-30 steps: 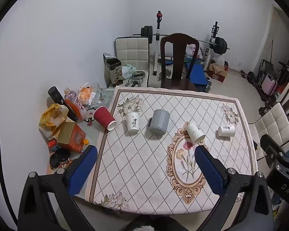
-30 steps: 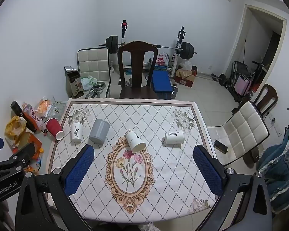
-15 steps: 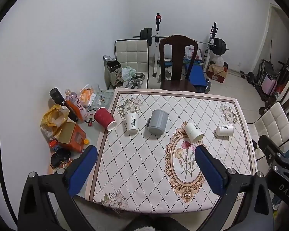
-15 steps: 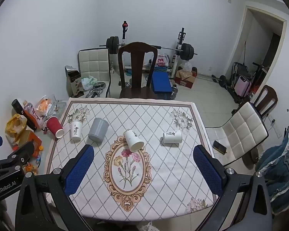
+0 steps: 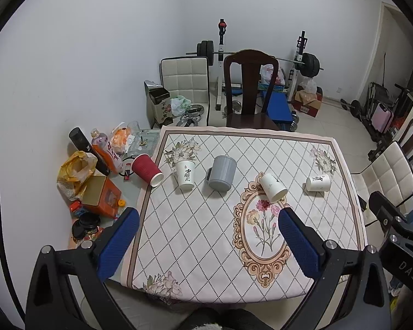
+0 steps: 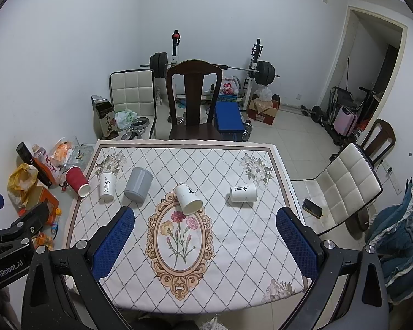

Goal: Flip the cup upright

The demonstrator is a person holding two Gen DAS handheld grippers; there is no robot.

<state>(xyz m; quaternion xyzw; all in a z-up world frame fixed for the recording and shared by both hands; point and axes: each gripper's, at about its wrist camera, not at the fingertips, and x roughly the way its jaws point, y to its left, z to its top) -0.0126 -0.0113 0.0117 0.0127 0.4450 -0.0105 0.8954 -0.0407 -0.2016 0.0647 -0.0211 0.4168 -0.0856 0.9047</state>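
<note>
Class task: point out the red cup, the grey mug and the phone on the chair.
red cup (image 5: 146, 169), left wrist view, ribbed side.
grey mug (image 6: 138, 183), right wrist view, outer wall.
phone (image 6: 312, 207), right wrist view, dark screen.

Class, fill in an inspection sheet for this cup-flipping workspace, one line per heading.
Surface: floral tablecloth on table.
Job's things: red cup, middle white cup and right white cup lie tipped; left white cup and grey mug stand mouth down.
Clutter: bottles, bags and orange box at table's left.
Grippers: left tongs and right tongs open, holding nothing.
Cables: nothing seen.
Surroundings: wooden chair, barbell rack.
</note>
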